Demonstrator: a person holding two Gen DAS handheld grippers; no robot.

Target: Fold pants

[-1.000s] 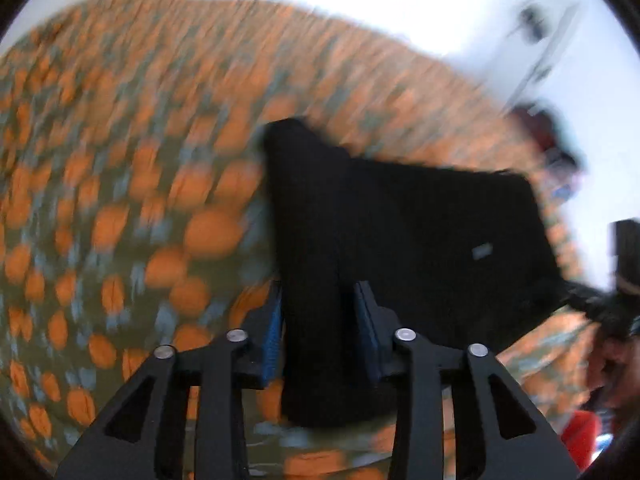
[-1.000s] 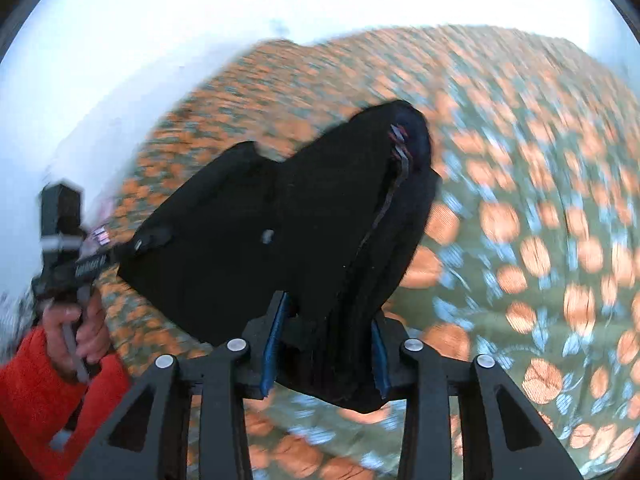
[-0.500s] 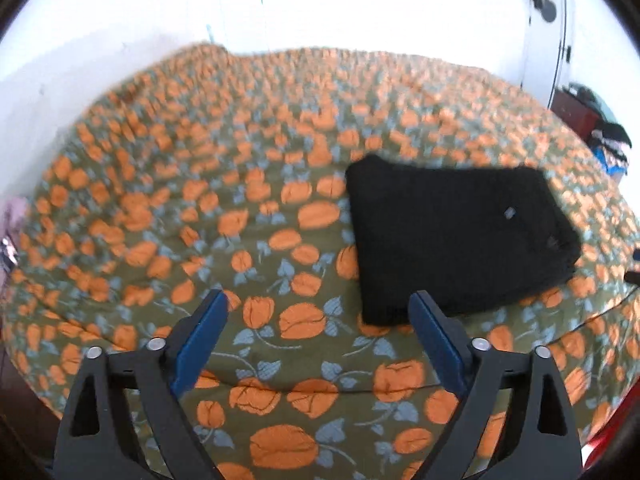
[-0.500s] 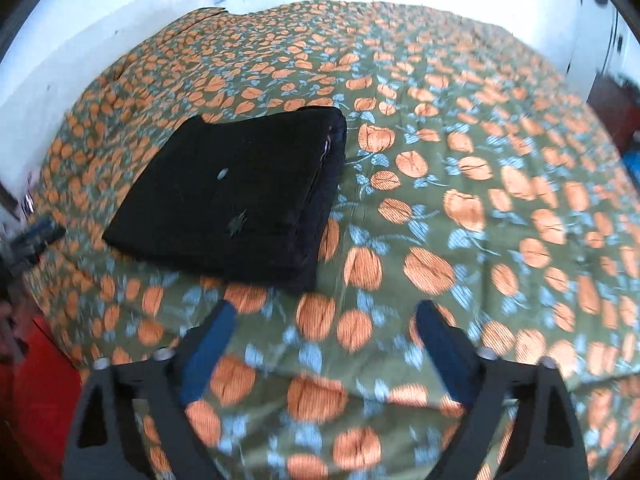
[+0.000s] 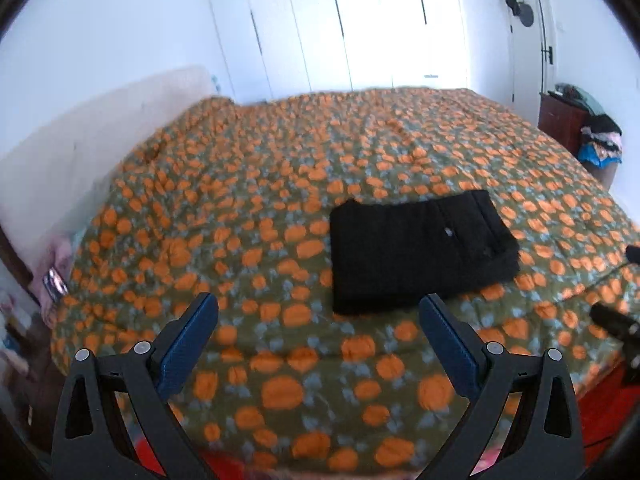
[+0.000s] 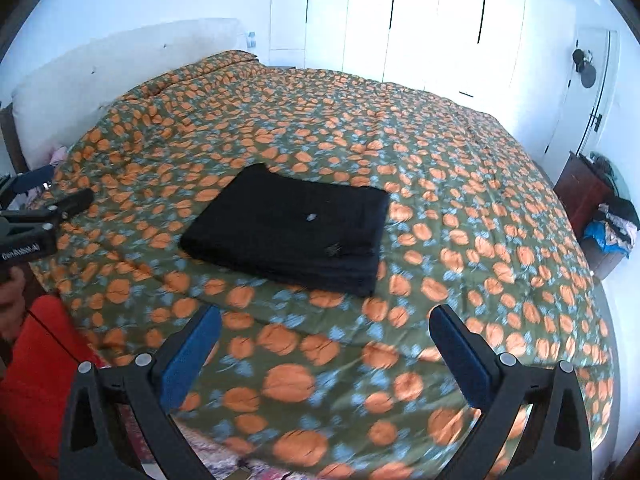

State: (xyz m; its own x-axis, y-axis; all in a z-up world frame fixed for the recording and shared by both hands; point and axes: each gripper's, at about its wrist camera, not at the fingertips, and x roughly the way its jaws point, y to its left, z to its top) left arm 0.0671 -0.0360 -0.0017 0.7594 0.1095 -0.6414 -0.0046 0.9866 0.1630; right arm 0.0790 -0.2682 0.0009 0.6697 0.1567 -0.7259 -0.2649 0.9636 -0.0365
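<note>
Black pants (image 5: 420, 254) lie folded flat on bed (image 5: 280, 168). Left hand-held gripper (image 5: 318, 312) & right hand-held gripper (image 6: 326, 322) both released, jaws wide, grasping nothing.

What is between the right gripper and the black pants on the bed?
Only the orange-flowered green bedspread. In the right wrist view, nothing else lies between the open right gripper and the folded black pants.

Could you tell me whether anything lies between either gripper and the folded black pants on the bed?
Nothing visible does. The pants lie flat on the bedspread, and only bare patterned cover lies between them and the open left gripper and open right gripper.
</note>
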